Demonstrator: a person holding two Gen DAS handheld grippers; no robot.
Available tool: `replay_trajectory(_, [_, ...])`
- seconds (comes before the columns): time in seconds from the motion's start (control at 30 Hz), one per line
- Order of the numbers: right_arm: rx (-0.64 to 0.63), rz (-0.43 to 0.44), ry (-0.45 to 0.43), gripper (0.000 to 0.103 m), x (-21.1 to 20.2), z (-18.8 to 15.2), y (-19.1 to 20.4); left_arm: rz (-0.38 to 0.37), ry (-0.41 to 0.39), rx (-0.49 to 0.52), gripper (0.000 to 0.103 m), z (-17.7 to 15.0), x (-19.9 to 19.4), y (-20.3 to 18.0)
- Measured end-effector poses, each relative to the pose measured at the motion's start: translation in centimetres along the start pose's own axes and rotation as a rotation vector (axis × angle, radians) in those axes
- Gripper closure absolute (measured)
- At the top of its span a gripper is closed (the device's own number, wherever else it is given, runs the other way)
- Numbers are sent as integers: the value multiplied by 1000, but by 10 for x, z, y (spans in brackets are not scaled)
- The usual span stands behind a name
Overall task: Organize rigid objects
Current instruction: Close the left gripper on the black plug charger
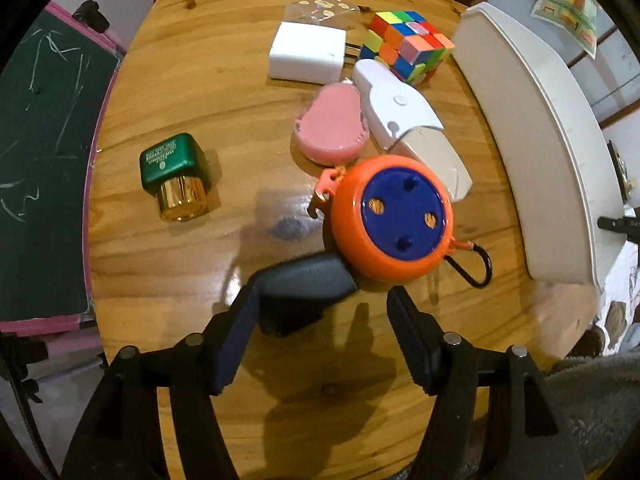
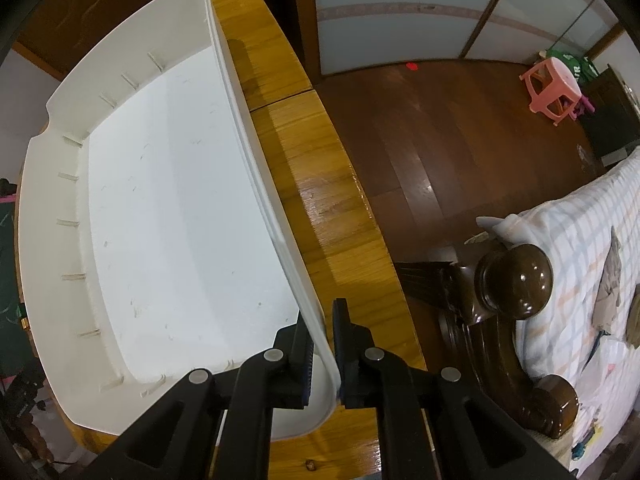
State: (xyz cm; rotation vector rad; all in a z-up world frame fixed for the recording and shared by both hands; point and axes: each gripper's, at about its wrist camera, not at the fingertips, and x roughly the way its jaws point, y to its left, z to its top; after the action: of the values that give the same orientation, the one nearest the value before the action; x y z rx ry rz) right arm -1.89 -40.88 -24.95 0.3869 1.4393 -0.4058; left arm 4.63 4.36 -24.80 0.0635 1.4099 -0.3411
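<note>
- So, left tool pointing down over the wooden counter, jaws spread apart, nothing pinched between them.
- Dark grey block lying on the counter right by the left finger, touching or nearly so, hard to call.
- Orange round thing with a blue face just beyond the tool tips, black clip hanging off its right side.
- Past that, a pink oval case snug against a white mouse-shaped gadget.
- Further back, white charger block beside a colour cube, clear plastic piece behind the charger.
- Off to the left on its own, green bottle with a gold cap, lying on its side.
- Right tool clenched on the rim of the white tray, one finger inside the wall, one outside.
- Tray interior bare, sitting at the counter's right end.
</note>
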Motion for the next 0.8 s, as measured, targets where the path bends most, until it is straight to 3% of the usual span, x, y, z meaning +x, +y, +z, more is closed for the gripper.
replay_trajectory(0.23, [8,-8,-2,93,0,0,0,64,53,-116,32,6,13,11])
replay_trajectory(0.43, [14,-11,-2,93,0,0,0,150,53,-72,32,0,19,-6])
replay_trajectory(0.6, [11,-14,-2,93,0,-1,1,170,72,-104,32,-2,28,-8])
replay_trajectory(0.8, [11,-14,-3,93,0,-1,1,212,46,-73,32,-3,27,-23])
